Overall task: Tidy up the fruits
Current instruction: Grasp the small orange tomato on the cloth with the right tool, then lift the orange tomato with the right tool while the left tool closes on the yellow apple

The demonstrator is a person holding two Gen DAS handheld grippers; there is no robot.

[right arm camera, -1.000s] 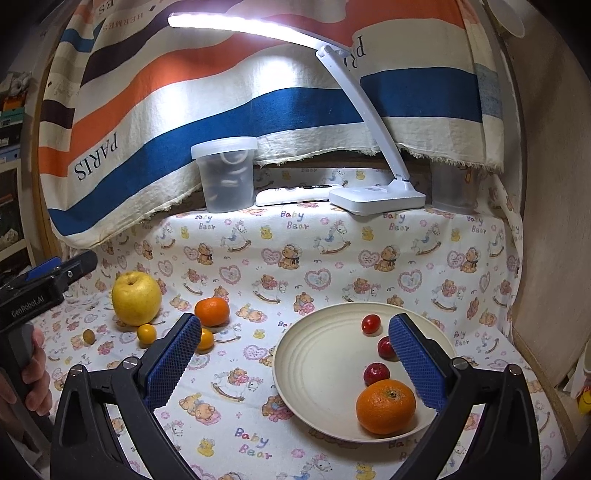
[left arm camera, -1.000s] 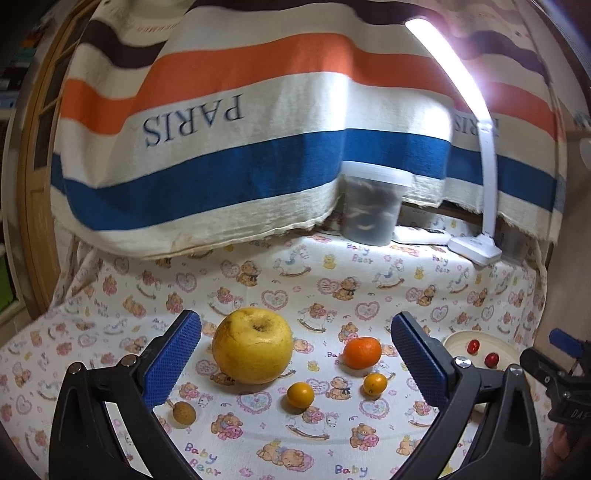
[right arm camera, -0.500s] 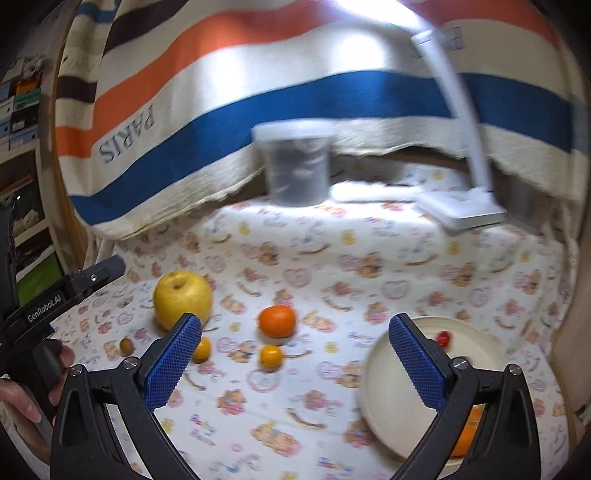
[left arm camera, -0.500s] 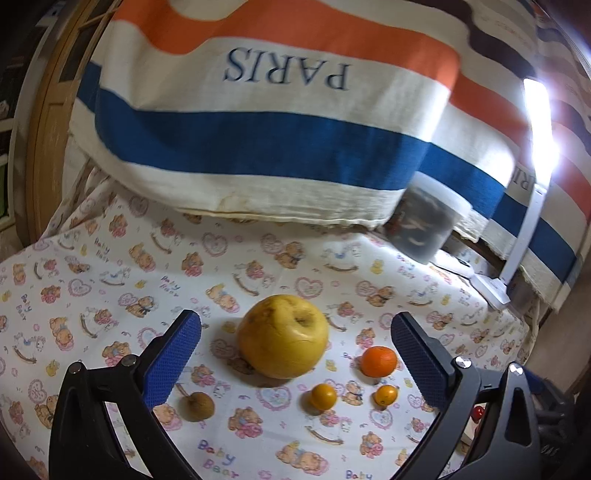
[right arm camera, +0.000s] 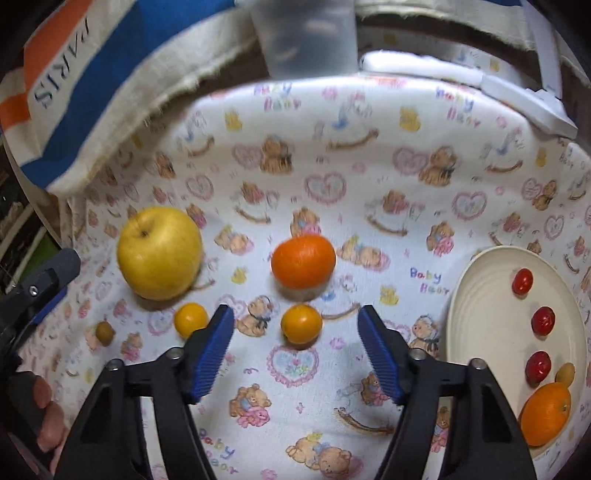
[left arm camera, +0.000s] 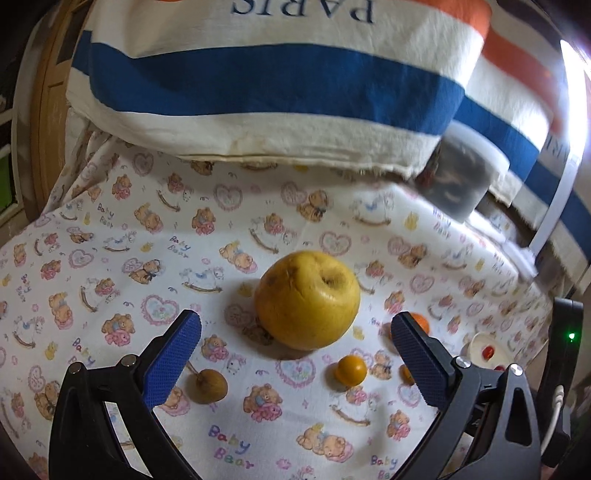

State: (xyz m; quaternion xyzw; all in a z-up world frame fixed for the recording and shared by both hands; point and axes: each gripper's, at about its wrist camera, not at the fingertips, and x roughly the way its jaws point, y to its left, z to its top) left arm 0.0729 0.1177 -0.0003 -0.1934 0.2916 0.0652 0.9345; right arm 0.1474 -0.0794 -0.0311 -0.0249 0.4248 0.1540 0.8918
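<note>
Your left hand-held gripper (left arm camera: pixel 295 354) has its jaws wide apart with nothing between them; its right finger (left arm camera: pixel 419 363) hides most of the mandarin (left arm camera: pixel 421 320) and part of a kumquat behind it, and the plate (left arm camera: pixel 480 341) shows only as a sliver at the frame's right edge. The apple (left arm camera: pixel 307 300) sits on the surface (left arm camera: pixel 110 229) just ahead of that gap, with a small brown fruit (left arm camera: pixel 207 385) near the left finger. Your right hand-held gripper (right arm camera: pixel 295 349) is also spread and holds nothing, a kumquat (right arm camera: pixel 301 325) lying just ahead between its tips. The plate is cut off by the right edge of this view and its fruit sits along that far side. The jar (right arm camera: pixel 306 35) at the back is blurred. Bare cloth lies open between mandarin and plate
</note>
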